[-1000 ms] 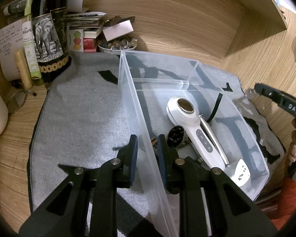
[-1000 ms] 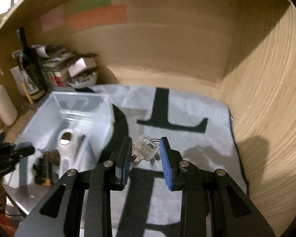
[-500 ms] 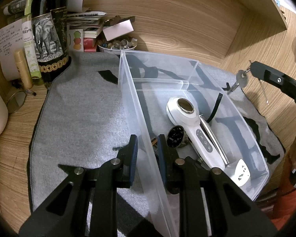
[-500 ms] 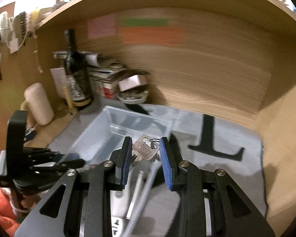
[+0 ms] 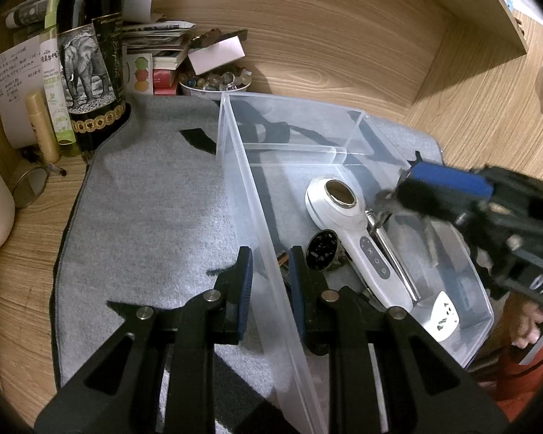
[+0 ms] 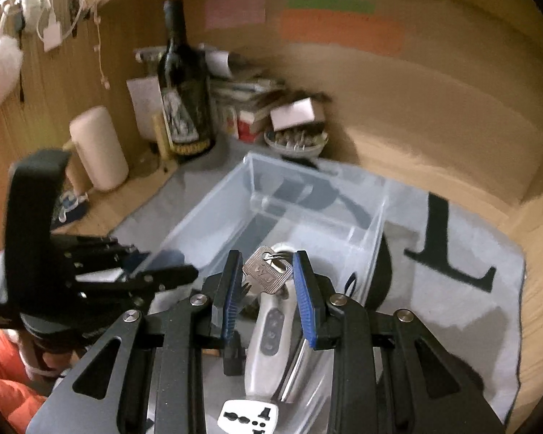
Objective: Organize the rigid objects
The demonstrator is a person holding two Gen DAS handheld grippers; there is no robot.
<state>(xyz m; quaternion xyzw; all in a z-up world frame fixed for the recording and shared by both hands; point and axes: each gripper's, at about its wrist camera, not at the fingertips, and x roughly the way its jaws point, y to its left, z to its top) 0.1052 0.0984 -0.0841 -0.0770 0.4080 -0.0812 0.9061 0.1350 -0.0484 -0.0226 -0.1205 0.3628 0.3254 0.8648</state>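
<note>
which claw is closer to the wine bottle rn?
Left. The left claw clamps the bin wall nearest the wine bottle; the right claw is over the bin's far side.

We count one bin (image 5: 344, 137) holding one white wand (image 5: 358, 235), one plug adapter (image 5: 445, 311) at 5 o'clock and one dark disc (image 5: 322, 249); one bottle (image 5: 90, 65) at 10 o'clock, one bowl (image 5: 213, 85), two keys (image 6: 268, 271).
</note>
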